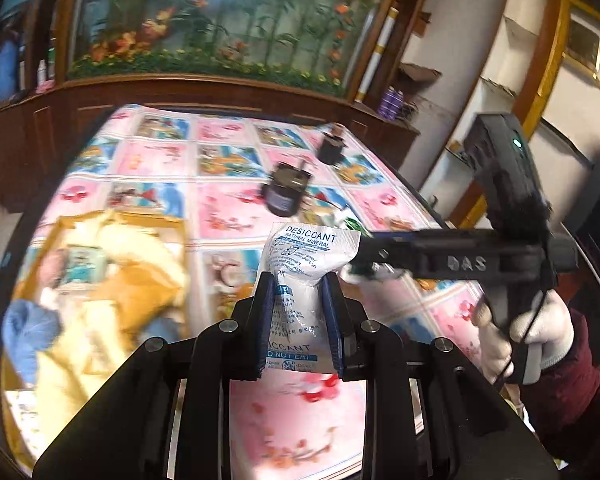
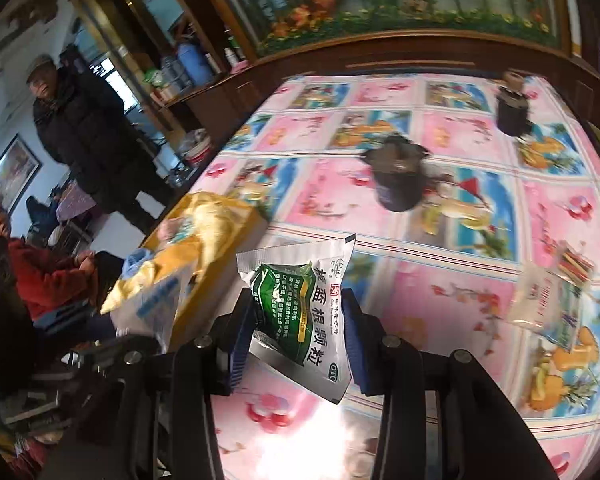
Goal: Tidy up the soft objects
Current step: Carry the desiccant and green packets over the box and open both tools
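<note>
My left gripper (image 1: 300, 308) is shut on a white desiccant packet (image 1: 306, 276), held upright above the table. My right gripper (image 2: 296, 332) is shut on a green and white medicine sachet (image 2: 300, 312), also lifted off the cloth. In the left wrist view the right gripper (image 1: 364, 268) reaches in from the right, held by a white-gloved hand (image 1: 520, 336), its tips close to the desiccant packet. An open yellow cardboard box (image 1: 100, 280) (image 2: 204, 264) with several soft items inside stands to the left of both grippers.
The table carries a pink and blue patterned cloth (image 2: 440, 240). Two dark round holders (image 2: 400, 176) (image 2: 512, 112) stand further back. A clear plastic packet (image 2: 552, 300) lies on the right. Two people (image 2: 84, 140) (image 2: 28, 280) are beyond the table's left edge. A wooden cabinet (image 1: 220, 92) backs the table.
</note>
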The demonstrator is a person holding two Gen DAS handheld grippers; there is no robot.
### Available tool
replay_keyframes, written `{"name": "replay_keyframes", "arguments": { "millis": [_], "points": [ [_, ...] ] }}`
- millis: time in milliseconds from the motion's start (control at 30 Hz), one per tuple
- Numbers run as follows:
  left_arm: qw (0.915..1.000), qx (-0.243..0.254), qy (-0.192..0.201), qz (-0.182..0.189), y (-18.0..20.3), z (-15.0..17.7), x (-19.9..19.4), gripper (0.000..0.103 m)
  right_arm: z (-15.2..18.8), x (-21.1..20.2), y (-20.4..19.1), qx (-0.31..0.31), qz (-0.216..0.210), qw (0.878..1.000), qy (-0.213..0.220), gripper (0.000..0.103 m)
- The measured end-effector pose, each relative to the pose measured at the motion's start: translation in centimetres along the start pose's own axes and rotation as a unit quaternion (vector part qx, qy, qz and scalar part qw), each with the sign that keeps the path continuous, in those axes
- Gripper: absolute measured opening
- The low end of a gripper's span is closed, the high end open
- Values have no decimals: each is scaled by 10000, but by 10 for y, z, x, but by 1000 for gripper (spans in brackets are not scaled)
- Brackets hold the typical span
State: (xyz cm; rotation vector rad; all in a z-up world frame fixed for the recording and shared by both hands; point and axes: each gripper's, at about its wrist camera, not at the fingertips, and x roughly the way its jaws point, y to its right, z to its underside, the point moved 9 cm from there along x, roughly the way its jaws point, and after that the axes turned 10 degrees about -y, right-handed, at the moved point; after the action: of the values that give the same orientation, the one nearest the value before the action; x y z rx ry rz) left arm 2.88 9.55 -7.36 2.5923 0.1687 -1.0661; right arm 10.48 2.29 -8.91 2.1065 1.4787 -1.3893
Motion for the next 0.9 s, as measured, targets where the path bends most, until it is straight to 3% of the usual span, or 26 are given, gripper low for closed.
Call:
{"name": "replay_keyframes", "arguments": {
  "millis": [167,367,633,900],
  "points": [
    [9984,-253,137,-488,-54,-13,-21,24,-5,20,-52,-431,-201,9988,-138,41],
    [9946,-623,41,-826,-114,-22,-14,24,-2,50,-103,-808,-424,9950,-396,41],
    [9896,-1090,-214,-917,-166,-25,16,24,10,94,-143,-1125,-493,9892,-803,41],
    [9835,-1451,-432,-988,-193,-24,43,24,17,122,-152,-1294,-295,9859,-1021,41]
  ]
}}
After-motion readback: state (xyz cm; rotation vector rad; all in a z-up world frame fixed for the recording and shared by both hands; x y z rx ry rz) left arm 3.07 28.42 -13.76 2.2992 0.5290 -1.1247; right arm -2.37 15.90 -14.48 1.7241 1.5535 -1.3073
